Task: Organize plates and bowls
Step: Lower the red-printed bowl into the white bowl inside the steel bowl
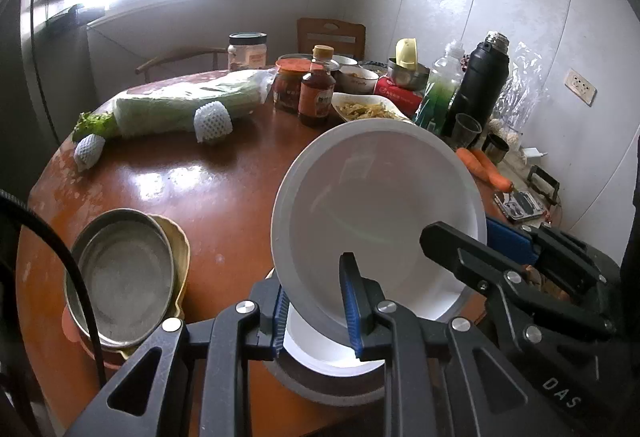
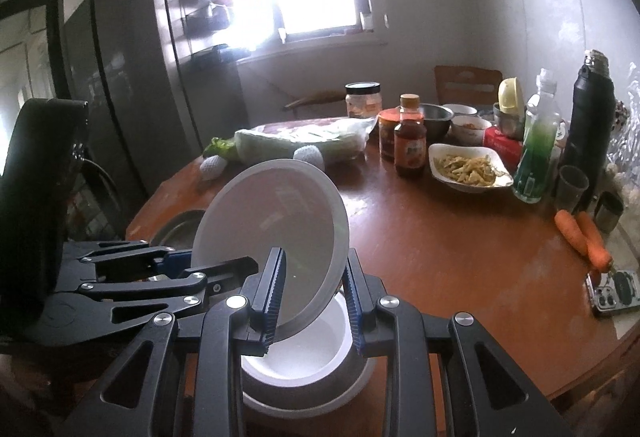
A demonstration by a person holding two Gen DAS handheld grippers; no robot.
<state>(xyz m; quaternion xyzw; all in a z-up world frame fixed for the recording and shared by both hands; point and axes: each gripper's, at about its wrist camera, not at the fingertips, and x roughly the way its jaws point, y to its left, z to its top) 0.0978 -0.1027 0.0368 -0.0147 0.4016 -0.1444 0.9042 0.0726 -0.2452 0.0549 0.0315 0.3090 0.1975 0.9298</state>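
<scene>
A round white ceramic plate with a shallow well and a flat rim (image 1: 380,205) is held tilted, nearly on edge, above a white bowl with a grey outer wall (image 2: 304,365) that stands on the glossy reddish-brown round wooden surface (image 1: 224,173) at its near edge. The left claw (image 1: 316,305) has its blue ribbed pads pinched on the plate's lower rim, one pad on the face and one behind it. The right claw (image 2: 316,293) looks likewise closed on the rim from the other side, its ribbed pads pressed to front and back.

The plate appears stiff, glazed and smooth, so it is likely slippery under hard pads and would chip or break if it dropped onto the bowl beneath. It is probably moderately heavy for an edge grip; held by the rim alone it will tend to swing down, so two opposite rim holds seem the sound way to steady it. The flat rim is the only thin part a claw can span; the well is too broad.

To the left on the surface a dull round steel pan (image 1: 124,273) sits nested in a pale yellow scalloped dish (image 1: 180,249), a likely stack for further pieces. The far side is crowded with bottles and a white dish of stir-fried food (image 2: 468,167), well apart from the plate
</scene>
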